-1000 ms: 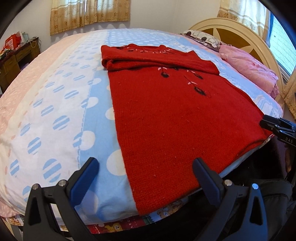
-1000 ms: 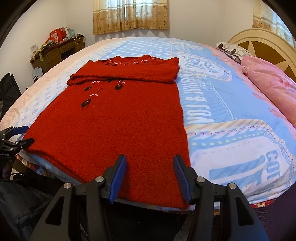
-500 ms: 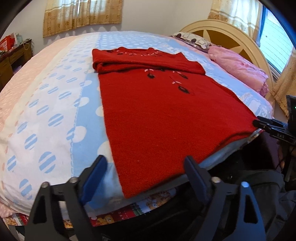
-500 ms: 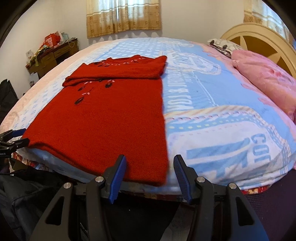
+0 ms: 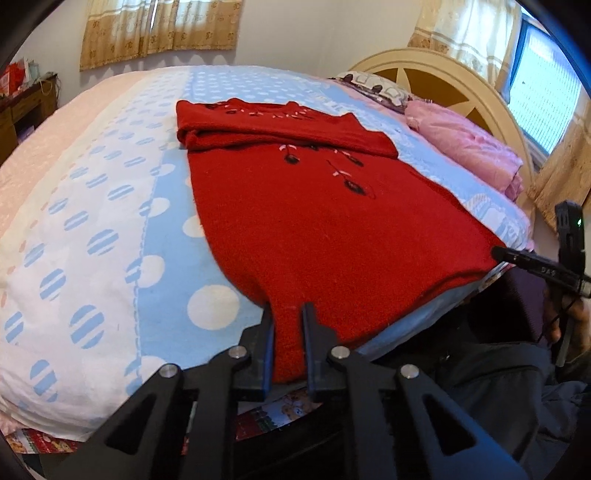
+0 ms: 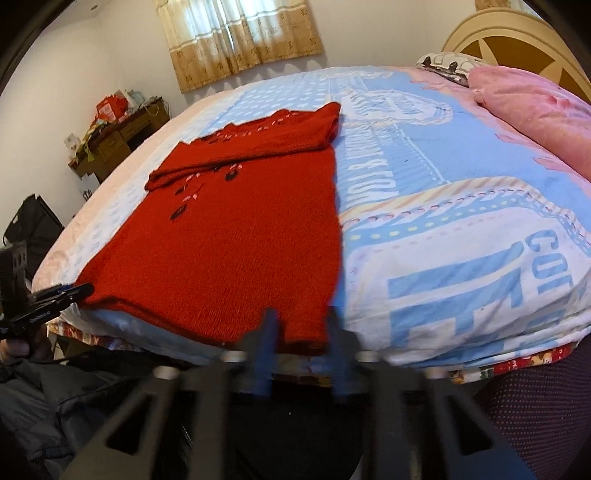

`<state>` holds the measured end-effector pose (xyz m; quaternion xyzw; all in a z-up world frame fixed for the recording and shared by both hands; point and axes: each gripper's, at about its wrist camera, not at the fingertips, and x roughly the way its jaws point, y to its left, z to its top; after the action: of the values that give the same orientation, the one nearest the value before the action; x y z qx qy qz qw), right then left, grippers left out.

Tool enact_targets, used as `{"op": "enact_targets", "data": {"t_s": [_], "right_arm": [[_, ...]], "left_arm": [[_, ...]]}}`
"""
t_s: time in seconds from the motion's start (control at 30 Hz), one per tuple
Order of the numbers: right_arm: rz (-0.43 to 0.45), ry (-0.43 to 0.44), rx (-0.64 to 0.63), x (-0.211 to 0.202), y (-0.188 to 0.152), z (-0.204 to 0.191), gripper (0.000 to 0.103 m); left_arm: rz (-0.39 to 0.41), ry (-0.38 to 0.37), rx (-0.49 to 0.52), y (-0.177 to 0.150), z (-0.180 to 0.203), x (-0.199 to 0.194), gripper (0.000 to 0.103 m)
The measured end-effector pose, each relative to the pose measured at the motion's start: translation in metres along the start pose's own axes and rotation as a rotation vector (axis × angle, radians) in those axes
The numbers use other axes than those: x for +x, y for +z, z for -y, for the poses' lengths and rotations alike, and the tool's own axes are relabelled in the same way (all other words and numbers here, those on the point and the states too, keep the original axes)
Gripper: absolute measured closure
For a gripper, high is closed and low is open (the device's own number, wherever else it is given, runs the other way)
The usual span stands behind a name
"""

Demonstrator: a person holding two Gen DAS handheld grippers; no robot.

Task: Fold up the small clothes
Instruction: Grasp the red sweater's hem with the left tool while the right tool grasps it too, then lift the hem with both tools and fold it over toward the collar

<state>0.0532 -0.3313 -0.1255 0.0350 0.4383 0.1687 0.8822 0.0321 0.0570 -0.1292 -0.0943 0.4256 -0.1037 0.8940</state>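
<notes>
Here the left hand-held gripper point(image 5: 287, 334) has just closed on the red sweater's point(image 5: 325, 229) near hem on the bed point(image 5: 92, 236); the right hand-held gripper point(image 6: 301, 332) has just closed on the hem's other corner.

Curtained window point(image 5: 159, 33), wooden desk point(image 6: 118, 142)

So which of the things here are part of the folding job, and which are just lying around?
Part of the job:
red sweater
left gripper, closed on its near hem
right gripper, closed on the hem too

Lying about:
pink blanket
patterned pillow
cluttered desk
</notes>
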Motion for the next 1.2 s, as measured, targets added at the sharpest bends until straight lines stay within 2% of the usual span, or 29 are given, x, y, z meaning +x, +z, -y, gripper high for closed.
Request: {"op": "enact_targets", "data": {"t_s": [0.03, 0.13, 0.33, 0.4, 0.63, 0.77, 0.87, 1.1, 1.2], "right_arm": [[0.005, 0.004, -0.001, -0.001, 0.0, 0.0, 0.093], [0.035, 0.028, -0.002, -0.007, 0.001, -0.001, 0.095], [0.145, 0.114, 0.038, -0.031, 0.01, 0.0, 0.095], [0.174, 0.135, 0.058, -0.037, 0.014, 0.002, 0.095], [0.253, 0.118, 0.081, -0.047, 0.038, 0.004, 0.095], [0.294, 0.118, 0.077, -0.047, 0.066, 0.003, 0.096], [0.316, 0.122, 0.067, -0.044, 0.09, 0.0, 0.096], [0.331, 0.109, 0.041, -0.03, 0.143, -0.011, 0.096], [0.336, 0.089, 0.02, -0.023, 0.167, -0.016, 0.096]], "left_arm": [[0.003, -0.004, 0.0, 0.0, 0.0, -0.001, 0.093], [0.036, -0.001, 0.005, 0.004, -0.001, -0.008, 0.093], [0.164, -0.006, 0.051, 0.02, 0.0, -0.034, 0.094], [0.194, -0.03, 0.045, 0.027, -0.004, -0.037, 0.094], [0.241, -0.086, -0.025, 0.06, -0.022, -0.041, 0.094], [0.269, -0.116, -0.053, 0.078, -0.031, -0.045, 0.094], [0.285, -0.109, -0.054, 0.094, -0.037, -0.044, 0.094], [0.291, -0.118, -0.074, 0.127, -0.053, -0.032, 0.094], [0.288, -0.141, -0.114, 0.148, -0.065, -0.024, 0.094]]}}
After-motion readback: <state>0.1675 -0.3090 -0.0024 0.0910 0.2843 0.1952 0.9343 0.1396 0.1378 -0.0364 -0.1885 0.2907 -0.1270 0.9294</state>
